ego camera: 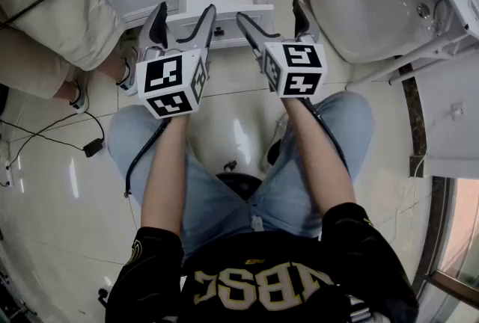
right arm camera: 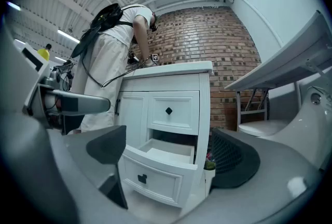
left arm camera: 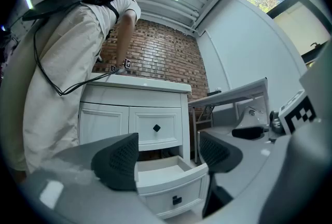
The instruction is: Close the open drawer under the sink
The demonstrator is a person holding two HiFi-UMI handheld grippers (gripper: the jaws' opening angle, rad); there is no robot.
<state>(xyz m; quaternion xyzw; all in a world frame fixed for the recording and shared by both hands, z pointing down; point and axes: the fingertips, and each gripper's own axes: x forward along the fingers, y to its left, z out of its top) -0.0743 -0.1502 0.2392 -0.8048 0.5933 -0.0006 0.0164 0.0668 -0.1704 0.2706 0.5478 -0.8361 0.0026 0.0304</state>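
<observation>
Drawer (ego camera: pixel 221 6) hangs pulled out at the foot of the white vanity (right arm camera: pixel 179 83), upper middle of the head view, its front panel and small dark knob (right arm camera: pixel 141 178) facing us. Left gripper (ego camera: pixel 183 18) and right gripper (ego camera: pixel 271 16) hover side by side just short of that panel, both sets of jaws spread wide and grasping nothing.

No grip needed here, I'd say. Set the jaw tips flat against the panel, one either side of the knob, and push straight in and level so the box doesn't skew on its runners. Ease off near the end to spare a slam, and keep the tips clear of the gap under the upper drawer (right arm camera: pixel 168 111).

Around us are glossy pale floor tiles (ego camera: pixel 52 194), with a black cable (ego camera: pixel 45 136) trailing at the left. A white ceramic fixture (ego camera: pixel 359 0) sits at upper right and a brick wall (right arm camera: pixel 207 36) stands behind. Another person (right arm camera: pixel 111 62) in pale clothes bends over the vanity top.
</observation>
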